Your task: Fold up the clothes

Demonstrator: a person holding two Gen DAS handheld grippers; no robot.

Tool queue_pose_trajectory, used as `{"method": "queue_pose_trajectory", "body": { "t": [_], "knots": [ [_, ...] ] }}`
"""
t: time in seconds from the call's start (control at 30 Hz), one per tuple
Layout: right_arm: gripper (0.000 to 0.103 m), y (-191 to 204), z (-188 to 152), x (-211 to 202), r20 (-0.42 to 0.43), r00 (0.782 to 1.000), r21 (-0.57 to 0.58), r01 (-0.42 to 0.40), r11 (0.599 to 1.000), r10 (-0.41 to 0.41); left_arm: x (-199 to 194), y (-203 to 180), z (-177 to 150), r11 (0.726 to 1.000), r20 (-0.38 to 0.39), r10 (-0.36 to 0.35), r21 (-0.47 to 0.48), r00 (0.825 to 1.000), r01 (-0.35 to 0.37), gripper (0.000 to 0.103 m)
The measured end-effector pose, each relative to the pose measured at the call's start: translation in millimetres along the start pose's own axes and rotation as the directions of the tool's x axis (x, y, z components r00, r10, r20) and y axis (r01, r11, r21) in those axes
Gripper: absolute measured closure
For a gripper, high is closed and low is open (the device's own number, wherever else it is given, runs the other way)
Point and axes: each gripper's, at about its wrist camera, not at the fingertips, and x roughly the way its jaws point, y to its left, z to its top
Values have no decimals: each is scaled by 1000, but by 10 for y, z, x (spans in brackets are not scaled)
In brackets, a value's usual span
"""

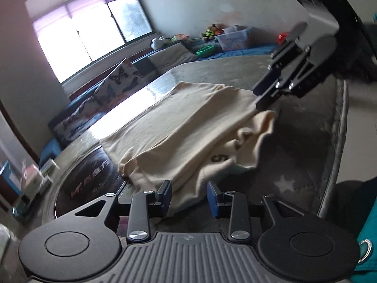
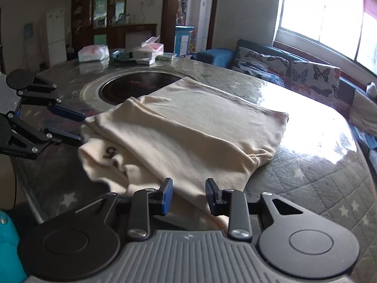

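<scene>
A cream garment (image 1: 188,127) lies partly folded on the round table, with a dark number print on a rumpled lower layer (image 1: 220,158). It also shows in the right wrist view (image 2: 200,127). My left gripper (image 1: 189,197) is open, its jaws apart just above the garment's near edge. It shows from the side in the right wrist view (image 2: 81,127), open beside the cloth's left edge. My right gripper (image 2: 188,197) is open over the garment's near corner. In the left wrist view it (image 1: 262,95) hovers at the cloth's far right edge.
The table (image 2: 318,179) has a quilted star-pattern cover under glass and a dark round inset (image 2: 139,85). Tissue packs and boxes (image 2: 143,52) stand at its far side. A sofa with butterfly cushions (image 2: 306,75) runs under the window.
</scene>
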Motion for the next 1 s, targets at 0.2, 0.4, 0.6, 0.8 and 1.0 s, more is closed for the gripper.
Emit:
{"method": "queue_pose_trajectory", "body": {
  "t": [0.2,0.4,0.6,0.8,1.0],
  "knots": [
    [58,158,-62,-191,-25,1000,-156,11,988,-15,107,-136,-2,998,31,-4,62,1000,2,69],
    [50,308,-145,-173,-27,1000,-254,1,967,-8,168,-74,31,1000,52,-13,11,999,12,92],
    [48,380,-119,-8,10,1000,-304,-19,952,23,199,256,201,980,64,-31,-196,997,43,93],
    [58,279,-3,147,41,998,-242,-42,969,53,336,424,302,961,65,-40,-271,997,56,93],
    [86,-1,157,253,19,994,-42,-106,993,107,265,369,224,975,58,-23,-217,998,35,84]
  ]
}}
